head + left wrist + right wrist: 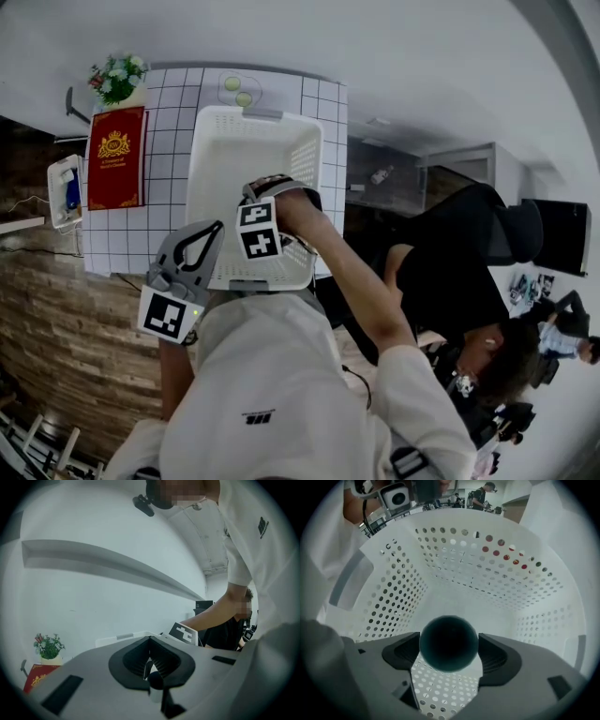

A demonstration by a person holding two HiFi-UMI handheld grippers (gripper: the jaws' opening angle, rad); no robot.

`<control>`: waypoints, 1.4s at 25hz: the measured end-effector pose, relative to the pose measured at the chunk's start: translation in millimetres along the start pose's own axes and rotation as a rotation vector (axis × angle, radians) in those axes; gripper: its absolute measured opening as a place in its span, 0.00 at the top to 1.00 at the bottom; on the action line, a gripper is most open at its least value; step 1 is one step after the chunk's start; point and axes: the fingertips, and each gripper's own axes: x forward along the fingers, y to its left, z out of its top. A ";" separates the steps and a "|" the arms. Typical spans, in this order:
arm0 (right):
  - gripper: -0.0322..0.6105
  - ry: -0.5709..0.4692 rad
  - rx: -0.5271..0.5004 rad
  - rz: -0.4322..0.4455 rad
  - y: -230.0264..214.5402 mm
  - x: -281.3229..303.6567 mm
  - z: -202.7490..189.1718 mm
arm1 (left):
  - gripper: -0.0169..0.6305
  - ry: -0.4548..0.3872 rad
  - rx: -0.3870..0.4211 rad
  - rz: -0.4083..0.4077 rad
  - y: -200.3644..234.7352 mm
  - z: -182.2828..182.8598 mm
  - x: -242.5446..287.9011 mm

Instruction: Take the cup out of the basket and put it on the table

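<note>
A white perforated basket [211,169] stands on the white tiled table [169,112]. My right gripper [270,187] reaches down into it, and in the head view its marker cube and the hand hide the cup. In the right gripper view a dark teal cup [449,643] sits low inside the basket [464,559], right between the two pads. My right gripper [449,649] is open wide around the cup. My left gripper [208,232] is held off the table's near edge, close to the person's body. Its jaws [150,641] point up at the wall, shut and empty.
On the table's left part lie a red book [115,157] and a small flower pot [117,80], with a white box [66,192] beside them. Two green round things [236,90] sit behind the basket. A person in black [469,281] sits to the right.
</note>
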 end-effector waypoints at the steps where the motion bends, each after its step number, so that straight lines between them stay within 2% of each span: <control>1: 0.34 0.005 -0.005 -0.001 -0.2 0.5 -0.7 | 0.96 0.001 0.005 -0.002 -0.1 0.1 0.2; 4: 0.35 0.005 -0.008 -0.006 -0.9 -0.4 -0.6 | 0.96 0.004 0.072 -0.024 -1.0 1.3 1.1; 6: 0.36 0.002 -0.007 -0.012 -1.1 -0.7 -0.2 | 0.96 -0.002 0.037 -0.013 -1.2 0.7 1.6; 9: 0.37 -0.009 -0.004 -0.020 -2.0 -1.9 0.9 | 0.96 0.001 0.077 -0.025 -2.6 1.1 3.0; 13: 0.37 -0.026 -0.001 -0.021 -3.0 -9.3 1.1 | 0.96 0.000 0.005 0.003 -2.0 0.2 3.6; 35: 0.38 -0.120 0.032 -0.063 -1.7 -71.9 8.2 | 0.96 0.003 0.065 -0.024 -17.4 5.2 5.5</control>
